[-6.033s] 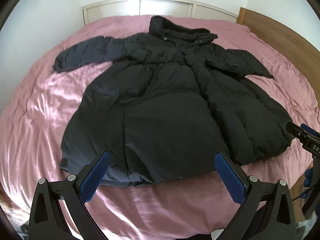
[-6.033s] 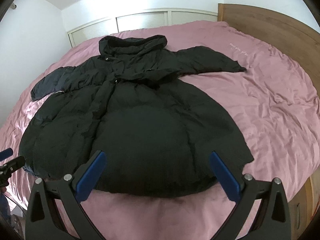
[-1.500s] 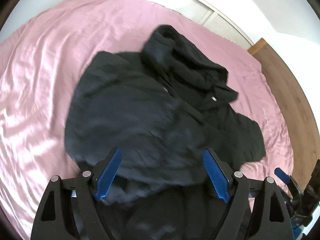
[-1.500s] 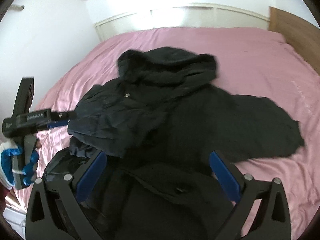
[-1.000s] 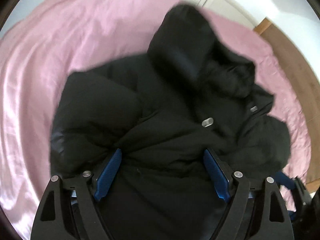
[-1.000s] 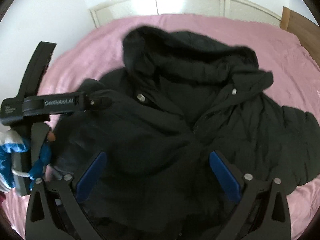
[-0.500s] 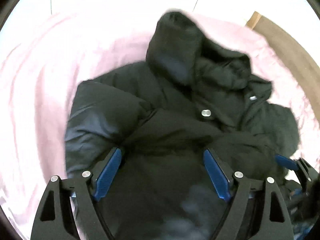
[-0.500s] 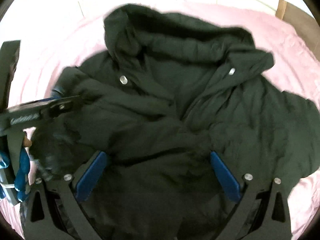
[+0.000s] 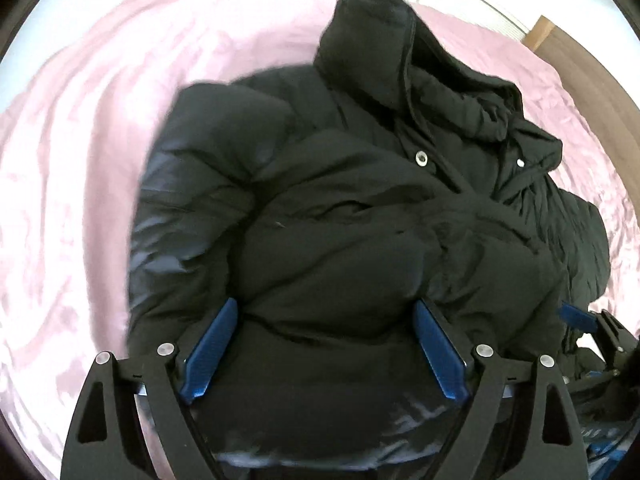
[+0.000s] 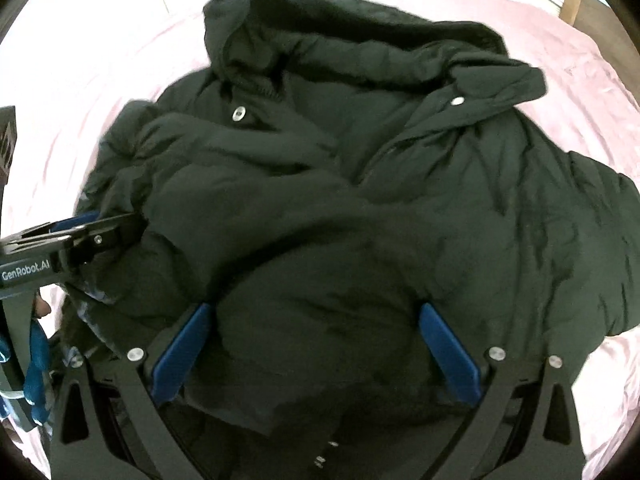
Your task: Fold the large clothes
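Note:
A large black puffer coat [image 9: 340, 208] with a hood [image 9: 384, 36] lies on the pink bed, its lower part folded up over the chest. It fills the right wrist view [image 10: 360, 208] too. My left gripper [image 9: 326, 320] has its jaws wide apart, with bulging coat fabric between the blue pads [image 9: 210, 344]. My right gripper [image 10: 316, 328] is likewise wide open over the folded fabric. The left gripper also shows at the left of the right wrist view [image 10: 80, 236], against the coat's edge. The right gripper [image 9: 588, 320] shows at the right edge of the left wrist view.
The pink satin bedsheet [image 9: 80, 160] spreads around the coat. A wooden bed frame [image 9: 580, 64] runs along the right side. White panelled wall units stand beyond the bed's far edge.
The coat lay spread flat six seconds ago. Its hem has been carried up toward the collar, and both grippers have moved forward over the folded bundle.

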The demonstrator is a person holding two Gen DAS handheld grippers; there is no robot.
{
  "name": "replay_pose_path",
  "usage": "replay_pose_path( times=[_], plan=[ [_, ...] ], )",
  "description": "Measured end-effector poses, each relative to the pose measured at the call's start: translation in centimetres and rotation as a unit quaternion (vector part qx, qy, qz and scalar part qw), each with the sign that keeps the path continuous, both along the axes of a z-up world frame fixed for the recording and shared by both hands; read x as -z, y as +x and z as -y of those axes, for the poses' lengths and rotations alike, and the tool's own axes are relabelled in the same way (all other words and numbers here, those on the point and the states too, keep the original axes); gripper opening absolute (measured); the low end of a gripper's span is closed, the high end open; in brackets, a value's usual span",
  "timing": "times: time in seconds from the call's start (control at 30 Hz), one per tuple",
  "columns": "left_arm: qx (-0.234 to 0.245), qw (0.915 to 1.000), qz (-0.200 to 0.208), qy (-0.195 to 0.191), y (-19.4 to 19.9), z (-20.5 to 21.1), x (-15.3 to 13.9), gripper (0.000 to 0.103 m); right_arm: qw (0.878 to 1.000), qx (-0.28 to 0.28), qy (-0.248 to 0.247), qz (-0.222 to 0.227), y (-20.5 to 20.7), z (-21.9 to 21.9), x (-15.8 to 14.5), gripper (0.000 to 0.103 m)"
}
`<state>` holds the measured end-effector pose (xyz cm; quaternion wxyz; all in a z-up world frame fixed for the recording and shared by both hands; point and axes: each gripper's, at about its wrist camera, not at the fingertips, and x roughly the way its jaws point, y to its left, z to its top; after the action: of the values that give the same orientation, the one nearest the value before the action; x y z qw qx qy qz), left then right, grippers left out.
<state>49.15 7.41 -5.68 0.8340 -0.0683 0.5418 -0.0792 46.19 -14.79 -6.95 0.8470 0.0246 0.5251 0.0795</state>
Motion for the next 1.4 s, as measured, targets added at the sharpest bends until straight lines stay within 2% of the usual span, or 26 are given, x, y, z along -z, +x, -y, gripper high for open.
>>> replay_pose_path(
  times=[0.1,0.23,0.33,0.47,0.57,0.77,0.9,1.03,1.1,1.13,1.27,1.37,1.4],
  plan=[
    [-0.023,0.9997,0.008,0.008,-0.6,-0.1,-1.2,0.091,1.000,0.021,0.023,-0.004,-0.5,3.1,-0.6,0.103],
    [-0.057,0.9982,0.009,-0.015,-1.8,-0.4,-2.8,0.091,0.996,0.070,0.048,0.007,-1.1,9.1,-1.8,0.103],
    [-0.082,0.9959,0.006,-0.040,-3.1,0.0,-4.4,0.091,0.989,0.126,0.078,0.016,-1.4,14.9,-2.2,0.103],
    [-0.103,0.9938,-0.004,-0.041,-4.9,1.0,-5.8,0.092,0.966,0.228,0.121,0.021,-3.0,25.3,-1.6,0.103],
    [-0.115,0.9924,-0.016,-0.040,-6.4,2.0,-6.7,0.092,0.940,0.305,0.153,0.028,-4.2,33.7,-0.7,0.103],
    [-0.140,0.9887,-0.041,-0.033,-9.4,4.3,-7.8,0.092,0.897,0.388,0.209,0.045,-5.1,44.6,1.3,0.103],
    [-0.145,0.9878,-0.051,-0.024,-10.4,5.9,-8.1,0.092,0.875,0.414,0.248,0.037,-5.1,48.3,3.8,0.103],
    [-0.151,0.9868,-0.054,-0.022,-11.2,7.4,-8.8,0.092,0.826,0.460,0.324,0.033,-6.0,51.5,7.1,0.103],
    [-0.150,0.9870,-0.055,-0.019,-11.3,8.1,-9.1,0.092,0.807,0.464,0.363,0.034,-5.7,51.6,8.5,0.103],
    [-0.148,0.9873,-0.055,-0.016,-11.3,8.4,-9.2,0.092,0.803,0.461,0.377,0.035,-5.4,51.7,9.0,0.103],
    [-0.146,0.9877,-0.054,-0.013,-11.4,9.2,-9.5,0.092,0.799,0.450,0.397,0.038,-4.1,51.7,9.8,0.103],
    [-0.146,0.9877,-0.054,-0.012,-11.5,9.7,-9.6,0.092,0.783,0.459,0.418,0.042,-3.6,52.1,10.3,0.102],
    [-0.146,0.9877,-0.055,-0.011,-11.5,9.8,-9.6,0.092,0.776,0.463,0.425,0.042,-3.5,52.2,10.6,0.096]
  ],
)
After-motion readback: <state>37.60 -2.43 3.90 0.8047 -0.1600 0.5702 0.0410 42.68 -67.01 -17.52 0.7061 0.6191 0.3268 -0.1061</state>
